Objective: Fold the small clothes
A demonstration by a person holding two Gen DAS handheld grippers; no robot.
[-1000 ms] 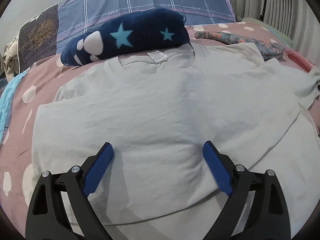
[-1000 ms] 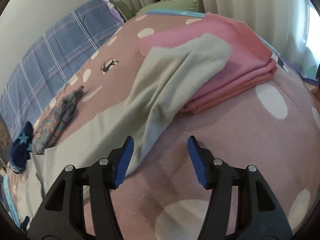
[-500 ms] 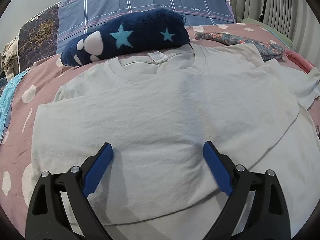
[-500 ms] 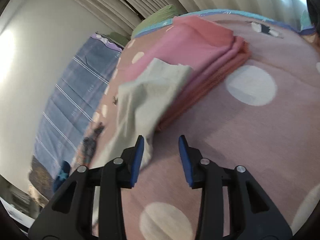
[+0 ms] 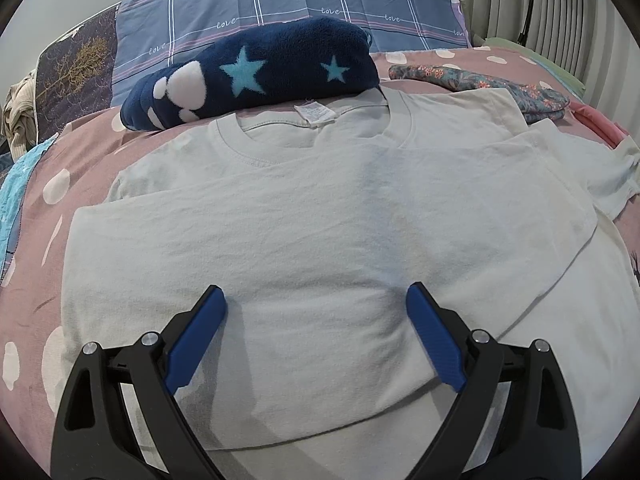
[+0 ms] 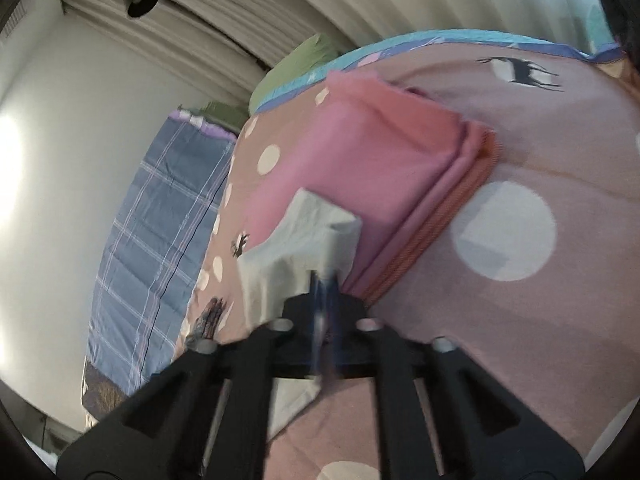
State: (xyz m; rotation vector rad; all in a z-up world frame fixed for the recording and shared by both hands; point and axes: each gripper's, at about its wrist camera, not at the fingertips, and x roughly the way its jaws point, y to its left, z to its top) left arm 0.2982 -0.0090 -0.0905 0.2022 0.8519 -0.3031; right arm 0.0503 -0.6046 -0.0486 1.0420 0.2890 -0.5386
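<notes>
Bedroom: bed [image 5: 36, 264], pillow [image 5: 280, 4], curtains [image 6: 280, 12]

- T-shirt [image 5: 320, 220]: pale grey-white knit cloth, matt, fine pilled texture; small woven label at the neck.
- Left gripper [image 5: 316, 312]: matt black plastic arms, blue pads [image 5: 196, 340] smooth with a slight sheen, bright metal screw heads.
- Right gripper [image 6: 326, 280]: same black plastic — blurred, finish hard to judge.
- Bedsheet [image 5: 32, 280]: pink dotted woven cloth, smooth, matt.
- Blanket [image 5: 256, 72]: navy fleece with stars, fuzzy nap.
- Pillow [image 5: 280, 0]: blue plaid cotton-like cloth, matt.
- Folded pink cloth [image 6: 380, 168]: soft, matt — orange ribbed edge underneath.
- Curtain [image 6: 320, 0]: pleated beige fabric.
</notes>
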